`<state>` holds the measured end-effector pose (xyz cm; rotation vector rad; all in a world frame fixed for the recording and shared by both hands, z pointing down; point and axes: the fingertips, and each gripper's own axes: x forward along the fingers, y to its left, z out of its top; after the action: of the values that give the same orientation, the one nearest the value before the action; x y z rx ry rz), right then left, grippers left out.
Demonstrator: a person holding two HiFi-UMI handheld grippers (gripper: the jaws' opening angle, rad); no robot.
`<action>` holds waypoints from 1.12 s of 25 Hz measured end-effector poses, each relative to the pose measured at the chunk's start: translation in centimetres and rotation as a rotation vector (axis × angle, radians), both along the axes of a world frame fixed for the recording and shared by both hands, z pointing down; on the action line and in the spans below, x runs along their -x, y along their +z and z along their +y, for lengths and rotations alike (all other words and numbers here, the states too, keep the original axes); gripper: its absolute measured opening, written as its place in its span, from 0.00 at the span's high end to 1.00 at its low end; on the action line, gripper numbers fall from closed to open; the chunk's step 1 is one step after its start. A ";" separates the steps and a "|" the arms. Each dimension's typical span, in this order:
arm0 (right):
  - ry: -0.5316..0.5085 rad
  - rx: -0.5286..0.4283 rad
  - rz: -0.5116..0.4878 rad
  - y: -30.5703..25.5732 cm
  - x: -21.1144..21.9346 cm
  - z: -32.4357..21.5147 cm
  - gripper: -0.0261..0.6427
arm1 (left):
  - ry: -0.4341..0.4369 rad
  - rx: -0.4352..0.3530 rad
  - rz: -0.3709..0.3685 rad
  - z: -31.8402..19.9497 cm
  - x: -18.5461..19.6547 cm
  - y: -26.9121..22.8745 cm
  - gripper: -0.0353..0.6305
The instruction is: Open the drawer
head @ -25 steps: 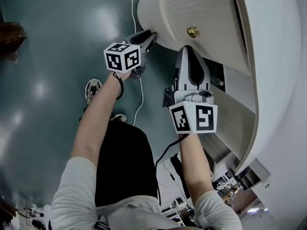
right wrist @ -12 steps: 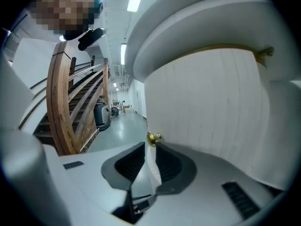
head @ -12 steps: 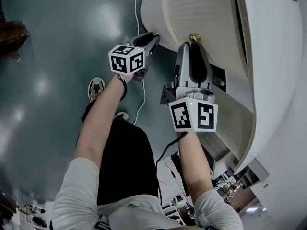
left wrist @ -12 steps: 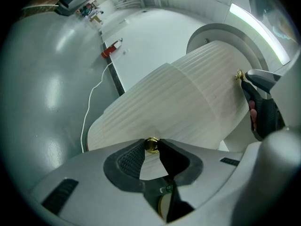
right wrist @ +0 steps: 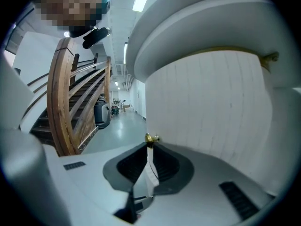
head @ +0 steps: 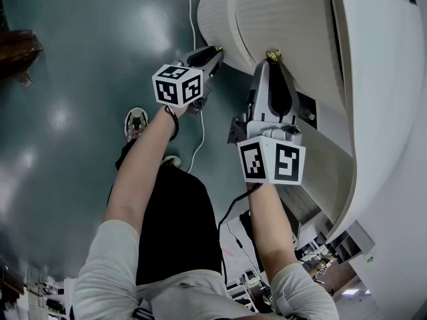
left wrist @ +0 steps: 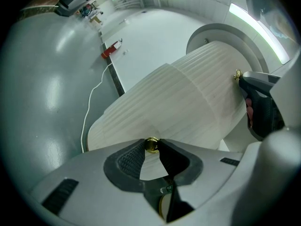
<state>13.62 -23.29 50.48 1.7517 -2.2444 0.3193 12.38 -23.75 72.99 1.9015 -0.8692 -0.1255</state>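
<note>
The jaws of the left gripper (left wrist: pixel 151 149) are clamped on the left brass knob (left wrist: pixel 151 145) of the drawer (left wrist: pixel 188 102), which sits pinched at their very tips. The jaws of the right gripper (right wrist: pixel 150 144) have just been closing and pinch the right brass knob (right wrist: pixel 151 138) at their tips. The ribbed drawer front stands just beyond both pairs of jaws.

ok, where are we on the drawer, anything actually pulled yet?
Done: the left gripper is clamped on the left brass knob. In hand: the right gripper has just been closing its jaws, with the right brass knob between their tips; they look to have caught it. Left: the pull itself. The ribbed drawer front shows no clear opened gap, so nothing looks drawn out yet.
</note>
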 end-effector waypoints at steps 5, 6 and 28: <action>0.038 0.004 -0.023 0.0 -0.7 -0.6 0.89 | -0.008 0.003 0.006 0.5 0.3 0.0 0.80; 0.043 0.001 -0.019 0.0 -0.9 -0.7 0.89 | -0.005 0.004 0.006 0.6 0.5 0.0 0.80; -0.021 0.104 -0.042 0.3 3.2 4.9 0.94 | -0.012 0.078 -0.089 6.8 7.0 0.4 0.80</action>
<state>10.46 -18.40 50.82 1.6831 -2.2302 0.4638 5.34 -16.93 73.36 1.8406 -0.9315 -0.0140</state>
